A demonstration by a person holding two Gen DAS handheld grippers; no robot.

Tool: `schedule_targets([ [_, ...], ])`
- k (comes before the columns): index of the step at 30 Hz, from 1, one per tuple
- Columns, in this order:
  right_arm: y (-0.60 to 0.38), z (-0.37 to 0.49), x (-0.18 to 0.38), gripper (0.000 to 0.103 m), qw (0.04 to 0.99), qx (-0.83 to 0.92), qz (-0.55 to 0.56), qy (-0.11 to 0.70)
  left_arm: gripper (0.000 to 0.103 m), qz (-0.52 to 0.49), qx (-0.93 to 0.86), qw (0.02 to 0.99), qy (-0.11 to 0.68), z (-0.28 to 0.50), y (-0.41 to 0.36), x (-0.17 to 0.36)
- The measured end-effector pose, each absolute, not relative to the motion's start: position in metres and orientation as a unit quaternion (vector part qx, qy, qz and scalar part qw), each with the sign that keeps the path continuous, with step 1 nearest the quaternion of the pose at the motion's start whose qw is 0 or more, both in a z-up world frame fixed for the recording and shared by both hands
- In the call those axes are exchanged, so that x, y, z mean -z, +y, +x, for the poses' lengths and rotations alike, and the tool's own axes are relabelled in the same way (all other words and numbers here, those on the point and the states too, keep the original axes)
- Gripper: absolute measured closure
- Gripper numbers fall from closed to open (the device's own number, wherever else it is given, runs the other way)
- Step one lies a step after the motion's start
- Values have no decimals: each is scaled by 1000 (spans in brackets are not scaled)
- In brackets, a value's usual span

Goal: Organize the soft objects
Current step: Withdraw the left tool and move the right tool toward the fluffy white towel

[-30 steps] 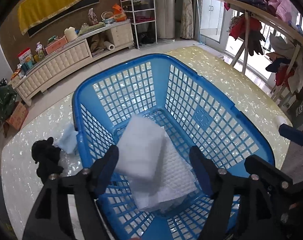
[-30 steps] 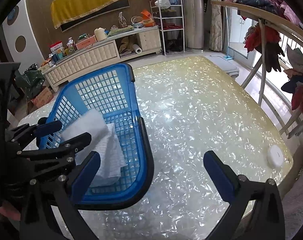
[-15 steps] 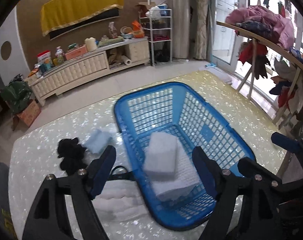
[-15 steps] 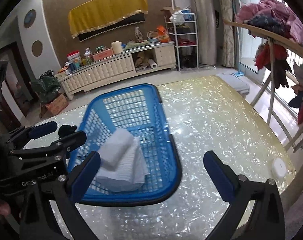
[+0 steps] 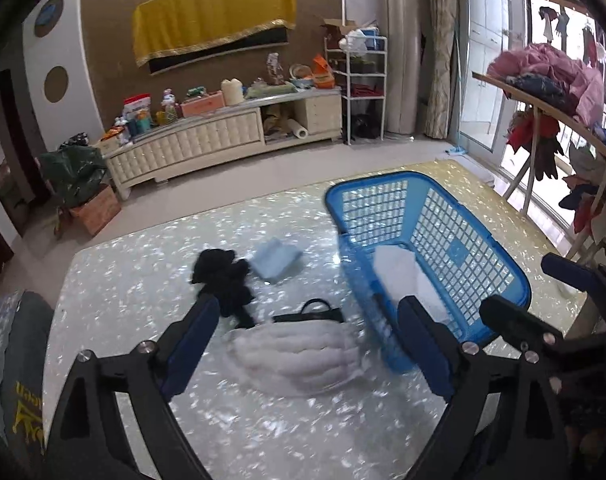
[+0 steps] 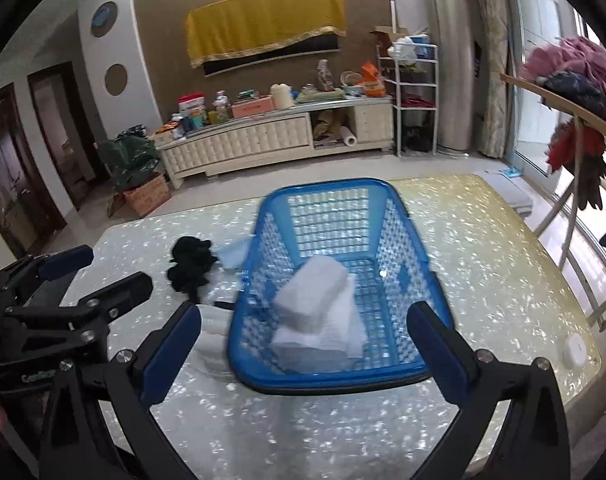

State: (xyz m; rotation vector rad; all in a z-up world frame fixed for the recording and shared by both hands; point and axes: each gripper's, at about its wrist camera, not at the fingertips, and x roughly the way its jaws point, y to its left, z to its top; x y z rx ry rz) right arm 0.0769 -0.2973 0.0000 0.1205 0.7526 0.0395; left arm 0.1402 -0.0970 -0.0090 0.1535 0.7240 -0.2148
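A blue plastic basket (image 5: 469, 240) (image 6: 399, 216) stands on the shiny table and holds folded white towels (image 6: 317, 308) (image 5: 403, 272). Left of it lie a white fluffy cloth (image 5: 297, 354), a black item with a strap (image 5: 315, 312), a black cloth (image 5: 223, 276) (image 6: 191, 264) and a light blue folded cloth (image 5: 277, 258) (image 6: 235, 254). My left gripper (image 5: 307, 344) is open and empty, raised over the white fluffy cloth. My right gripper (image 6: 311, 354) is open and empty, raised before the basket's near rim.
A small white round object (image 6: 575, 350) lies near the table's right edge. A clothes rack (image 6: 575, 120) with garments stands to the right. A long low cabinet (image 5: 223, 136) with clutter lines the far wall.
Both grippers have pulled back and up from the basket. The left one has swung left, bringing the cloths on the table into view. The folded towels stay in the basket.
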Motion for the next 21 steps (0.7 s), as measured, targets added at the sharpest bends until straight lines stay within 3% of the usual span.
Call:
schedule_targets([
  [13,-218,90,9,0,923,-95,20,371,13,40,40,928,368,114,-3,19],
  [16,-203,96,15,0,921,-104,10,376,0,29,22,930,367,114,19,25],
  [21,-182,108,30,0,913,-115,-19,391,1,10,24,925,380,120,46,39],
])
